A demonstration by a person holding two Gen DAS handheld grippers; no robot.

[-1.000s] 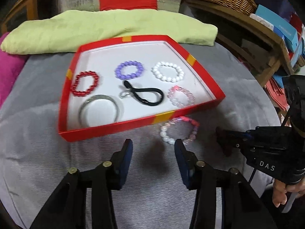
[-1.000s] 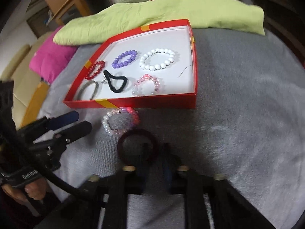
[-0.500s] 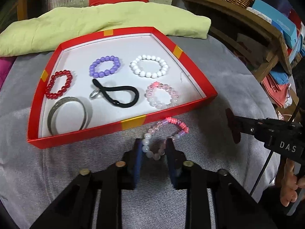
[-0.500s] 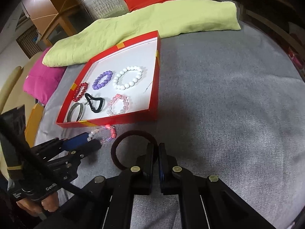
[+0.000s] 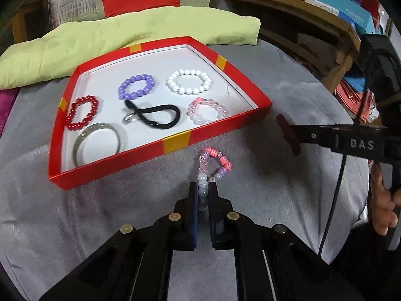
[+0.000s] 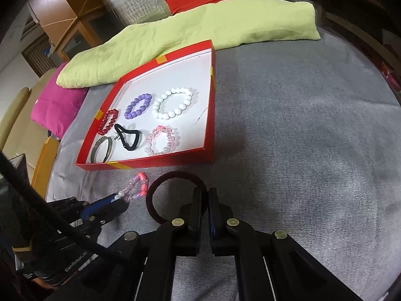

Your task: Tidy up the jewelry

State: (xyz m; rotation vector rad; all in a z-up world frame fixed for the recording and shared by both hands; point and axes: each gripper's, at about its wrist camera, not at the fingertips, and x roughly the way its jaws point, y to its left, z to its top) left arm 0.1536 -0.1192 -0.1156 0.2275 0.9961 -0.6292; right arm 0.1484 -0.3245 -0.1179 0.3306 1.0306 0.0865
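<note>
Between left fingers [image 5: 192, 195], half-hidden beaded bracelet [image 5: 213, 165].

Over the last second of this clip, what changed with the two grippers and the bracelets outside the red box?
The left gripper went from open to shut on the mixed bead bracelet, pinching its white beads and stretching it narrow. The right gripper was already clamped on the dark red bangle and has carried it rightward. The six pieces in the red box kept their places.
</note>
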